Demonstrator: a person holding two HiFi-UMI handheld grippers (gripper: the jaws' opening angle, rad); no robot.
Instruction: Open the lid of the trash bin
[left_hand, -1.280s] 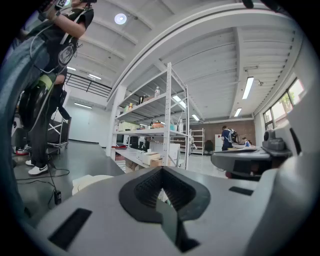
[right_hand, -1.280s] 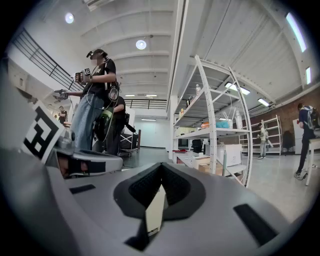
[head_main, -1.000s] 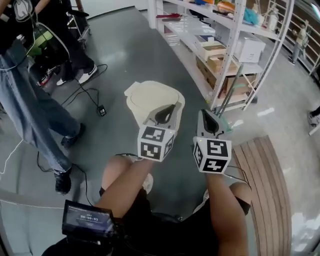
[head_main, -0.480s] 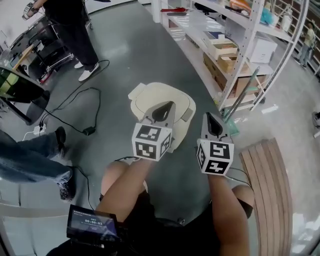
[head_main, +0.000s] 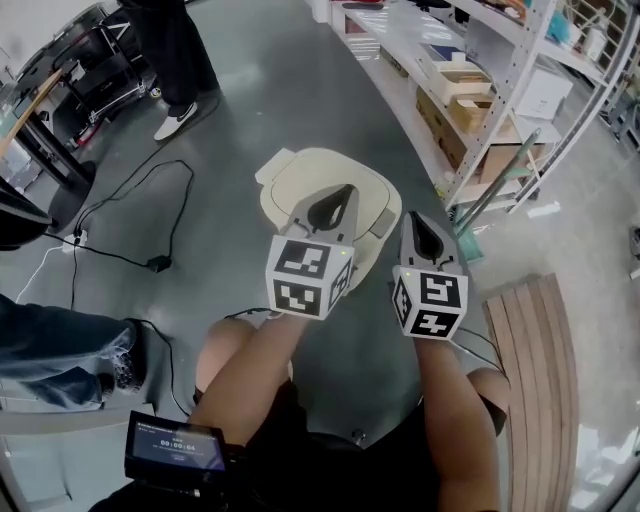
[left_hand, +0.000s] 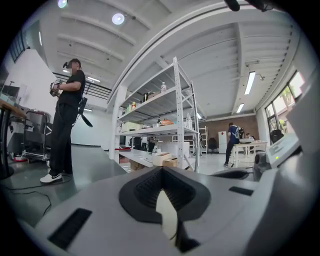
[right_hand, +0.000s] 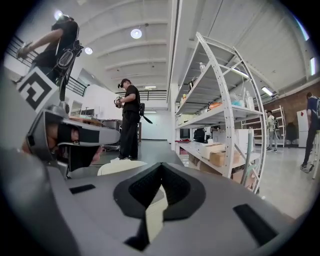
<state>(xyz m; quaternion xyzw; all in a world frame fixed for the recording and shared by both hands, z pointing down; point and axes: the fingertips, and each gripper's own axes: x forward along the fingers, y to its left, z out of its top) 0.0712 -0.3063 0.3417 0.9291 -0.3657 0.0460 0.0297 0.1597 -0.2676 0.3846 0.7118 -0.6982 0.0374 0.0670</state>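
A cream trash bin (head_main: 300, 185) stands on the grey floor with its lid down, seen from above in the head view. My left gripper (head_main: 340, 195) hangs over the bin's near right part, jaws together with nothing between them. My right gripper (head_main: 412, 222) is beside the bin's right edge, also shut and empty. In the left gripper view the closed jaws (left_hand: 161, 172) fill the lower frame and a sliver of cream bin (left_hand: 166, 212) shows below them. In the right gripper view the bin's lid (right_hand: 120, 167) lies just left of the shut jaws (right_hand: 161, 170).
A white shelf rack (head_main: 470, 90) with boxes runs along the right. A wooden bench (head_main: 530, 380) is at my right side. Cables (head_main: 150, 262) trail on the floor at left. One person (head_main: 180, 60) stands at the back, another's legs (head_main: 60, 340) are at left.
Both grippers have come closer over the bin, and the bin now sits nearer the middle of the view. The person in jeans at left has moved off toward the left edge.
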